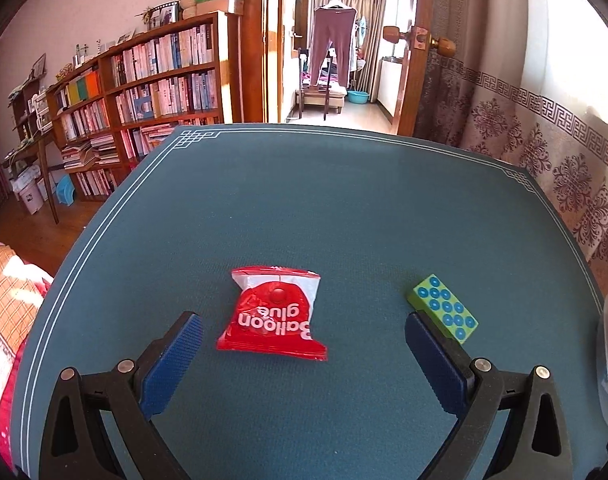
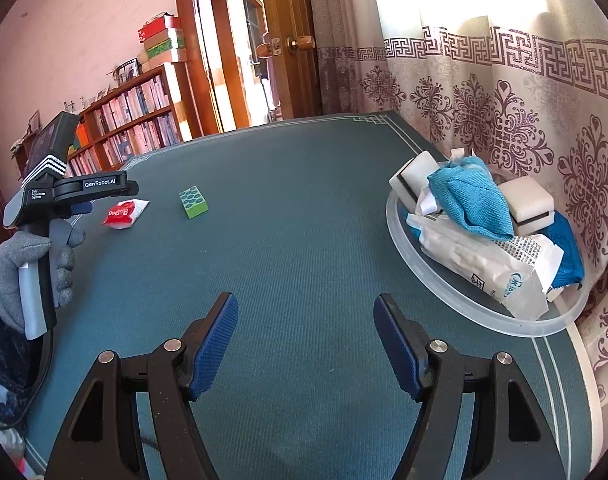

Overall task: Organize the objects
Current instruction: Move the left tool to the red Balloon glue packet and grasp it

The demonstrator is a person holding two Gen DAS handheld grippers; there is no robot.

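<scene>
Teal mat [image 1: 344,200] over a table, bookshelves [image 1: 143,80] and patterned curtain [image 2: 524,100] behind. Seen only from the left wrist: left gripper [image 1: 304,328] spread wide, empty, straddling a red "Balloon glue" packet [image 1: 273,314], with a green dotted block [image 1: 444,314] just beyond the right-hand finger. Seen only from the right wrist: right gripper [image 2: 306,312] parted over bare mat, nothing between; clear tray [image 2: 464,304] near the curtain, piled with blue cloth [image 2: 468,200], white sponges [image 2: 528,200], white pack [image 2: 484,264]; gloved hand [image 2: 27,264] gripping the other tool's handle.
</scene>
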